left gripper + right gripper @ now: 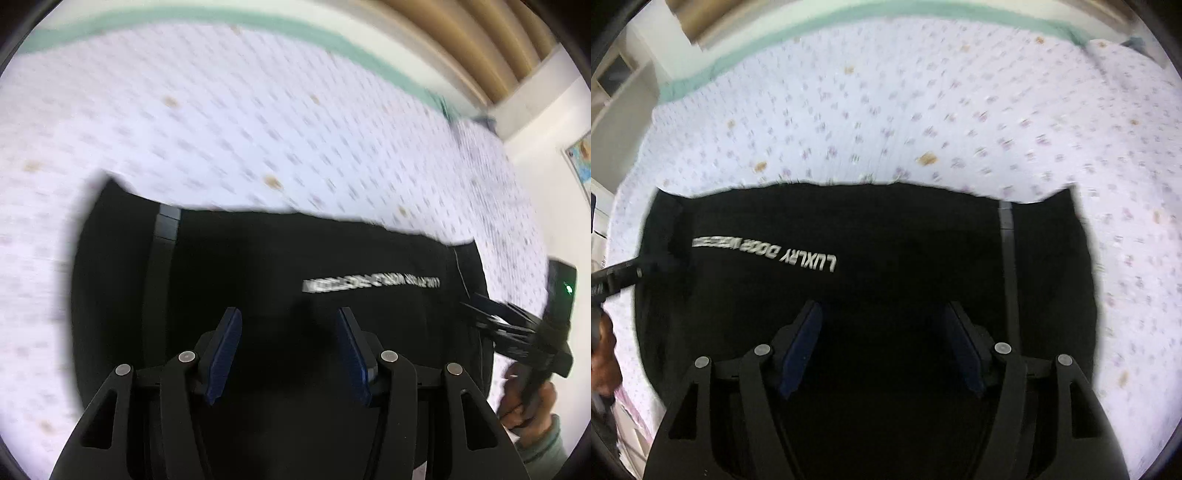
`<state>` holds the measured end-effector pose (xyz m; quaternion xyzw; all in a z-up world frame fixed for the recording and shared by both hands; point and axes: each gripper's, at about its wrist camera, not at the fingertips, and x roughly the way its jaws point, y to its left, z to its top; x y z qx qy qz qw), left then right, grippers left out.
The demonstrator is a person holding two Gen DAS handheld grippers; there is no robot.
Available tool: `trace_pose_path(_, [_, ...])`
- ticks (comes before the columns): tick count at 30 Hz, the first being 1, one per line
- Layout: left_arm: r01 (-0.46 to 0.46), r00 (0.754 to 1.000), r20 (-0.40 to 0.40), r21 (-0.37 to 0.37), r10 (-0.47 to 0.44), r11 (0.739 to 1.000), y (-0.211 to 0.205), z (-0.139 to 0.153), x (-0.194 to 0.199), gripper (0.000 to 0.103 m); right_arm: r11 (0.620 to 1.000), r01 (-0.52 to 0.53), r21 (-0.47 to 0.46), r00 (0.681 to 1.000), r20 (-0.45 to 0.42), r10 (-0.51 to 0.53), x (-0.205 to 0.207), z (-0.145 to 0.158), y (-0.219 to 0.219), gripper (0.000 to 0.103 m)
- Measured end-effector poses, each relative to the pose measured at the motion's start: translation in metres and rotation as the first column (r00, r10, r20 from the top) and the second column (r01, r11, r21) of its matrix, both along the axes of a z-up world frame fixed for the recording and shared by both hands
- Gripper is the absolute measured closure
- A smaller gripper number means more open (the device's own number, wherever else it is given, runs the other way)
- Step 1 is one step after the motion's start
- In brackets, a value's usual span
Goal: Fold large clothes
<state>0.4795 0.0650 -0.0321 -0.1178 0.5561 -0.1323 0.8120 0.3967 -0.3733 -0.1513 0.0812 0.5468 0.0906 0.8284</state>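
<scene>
A: Item one, the garment. Where is it found?

B: A black garment [280,266] is spread flat on the bed sheet [229,122], filling the lower half of both views. White lettering [768,251] is printed across it; a grey strip [1006,221] runs down one side. Its far edge is laid fairly straight, with a small raised corner at each end.

A: The tools?

B: The left hand-held gripper [288,354] is held above the cloth, jaws parted about halfway, nothing between them. The right hand-held gripper [882,350] is likewise poised over the cloth, jaws parted somewhat wider, nothing gripped. Its jaws are also seen at the right edge of the left view.

A: How is the next fold best done?

B: By judgement, matching points on one edge should be pinched, one layer only, then lifted evenly and carried across so the edges meet squarely.

A: Room for moving?

B: Open sheet is left beyond the far edge and at both sides. The green border [295,26] marks the bed's far limit, well apart from the garment.
</scene>
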Motion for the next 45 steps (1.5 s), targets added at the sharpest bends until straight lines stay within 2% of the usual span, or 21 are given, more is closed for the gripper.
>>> trace_pose_path(3, [-0.06,0.998,0.033,-0.002,0.06,0.998,0.036,0.022,-0.013,0.048,0.998,0.049,0.029,0.998,0.029,-0.049,-0.026,0.018,-0.031,0.03])
trace_pose_path(6, [-0.11,0.994,0.02,-0.008,0.11,0.994,0.075,0.025,-0.029,0.044,0.991,0.126,0.038,0.992,0.003,-0.126,-0.043,0.016,-0.068,0.024])
trace_pose_path(10, [-0.223,0.974,-0.044,-0.03,0.222,0.974,0.112,0.005,-0.041,0.044,0.971,0.211,0.112,0.975,-0.093,-0.201,-0.056,-0.01,-0.111,0.023])
trace_pose_path(12, [-0.282,0.957,-0.105,-0.115,0.271,0.952,0.132,-0.013,-0.047,0.043,0.957,0.236,0.169,0.967,-0.142,-0.214,-0.054,-0.031,-0.129,0.023])
trace_pose_path(14, [-0.302,0.944,-0.209,-0.241,0.254,0.922,0.143,-0.038,-0.048,0.039,0.946,0.261,0.193,0.958,-0.173,-0.229,-0.055,-0.047,-0.128,0.023])
trace_pose_path(15, [-0.303,0.94,-0.242,-0.272,0.24,0.913,0.141,-0.048,-0.047,0.039,0.94,0.271,0.207,0.954,-0.187,-0.234,-0.055,-0.053,-0.13,0.023])
trace_pose_path(16, [-0.305,0.937,-0.26,-0.285,0.233,0.909,0.14,-0.057,-0.046,0.039,0.937,0.276,0.215,0.952,-0.196,-0.236,-0.054,-0.057,-0.131,0.023])
trace_pose_path(18, [-0.293,0.937,-0.27,-0.263,0.222,0.919,0.137,-0.068,-0.043,0.039,0.933,0.275,0.231,0.952,-0.205,-0.229,-0.049,-0.063,-0.134,0.023])
trace_pose_path(20, [-0.289,0.934,-0.29,-0.27,0.209,0.918,0.134,-0.081,-0.038,0.038,0.934,0.265,0.239,0.954,-0.204,-0.218,-0.044,-0.068,-0.133,0.023])
trace_pose_path(26, [-0.318,0.911,-0.363,-0.32,0.195,0.892,0.138,-0.122,-0.023,0.029,0.921,0.24,0.305,0.957,-0.235,-0.172,-0.021,-0.094,-0.123,0.015])
trace_pose_path(28, [-0.314,0.909,-0.381,-0.359,0.169,0.879,0.135,-0.133,-0.02,0.025,0.915,0.24,0.323,0.954,-0.252,-0.162,-0.016,-0.104,-0.119,0.013])
trace_pose_path(30, [-0.302,0.912,-0.385,-0.396,0.142,0.867,0.132,-0.138,-0.017,0.024,0.903,0.249,0.35,0.951,-0.264,-0.16,-0.011,-0.112,-0.113,0.01])
trace_pose_path(31, [-0.297,0.914,-0.386,-0.428,0.124,0.854,0.131,-0.139,-0.016,0.024,0.897,0.247,0.367,0.953,-0.261,-0.155,-0.009,-0.115,-0.11,0.01])
trace_pose_path(32, [-0.29,0.918,-0.384,-0.486,0.096,0.824,0.131,-0.14,-0.017,0.024,0.897,0.239,0.372,0.955,-0.256,-0.149,-0.008,-0.114,-0.108,0.009])
trace_pose_path(33, [-0.285,0.924,-0.377,-0.559,0.067,0.779,0.132,-0.141,-0.019,0.024,0.898,0.227,0.377,0.959,-0.25,-0.137,-0.008,-0.113,-0.105,0.011])
trace_pose_path(34, [-0.277,0.931,-0.36,-0.597,0.057,0.753,0.134,-0.14,-0.021,0.024,0.897,0.196,0.395,0.965,-0.24,-0.105,-0.008,-0.111,-0.1,0.014])
trace_pose_path(35, [-0.266,0.937,-0.345,-0.627,0.045,0.732,0.137,-0.139,-0.024,0.024,0.904,0.162,0.395,0.971,-0.228,-0.074,-0.009,-0.107,-0.095,0.019])
trace_pose_path(37, [-0.265,0.94,-0.34,-0.657,0.036,0.706,0.141,-0.142,-0.028,0.024,0.924,0.108,0.367,0.977,-0.209,-0.032,-0.008,-0.103,-0.084,0.021])
trace_pose_path(39, [-0.277,0.932,-0.361,-0.644,0.036,0.713,0.14,-0.15,-0.029,0.024,0.927,0.087,0.365,0.977,-0.212,-0.009,-0.008,-0.106,-0.083,0.021])
trace_pose_path(42, [-0.289,0.92,-0.391,-0.629,0.027,0.722,0.126,-0.166,-0.024,0.024,0.911,0.1,0.399,0.97,-0.242,-0.001,0.003,-0.121,-0.076,0.017])
trace_pose_path(45, [-0.295,0.915,-0.401,-0.584,0.047,0.756,0.11,-0.171,-0.02,0.024,0.898,0.13,0.421,0.967,-0.253,-0.022,0.012,-0.127,-0.068,0.016])
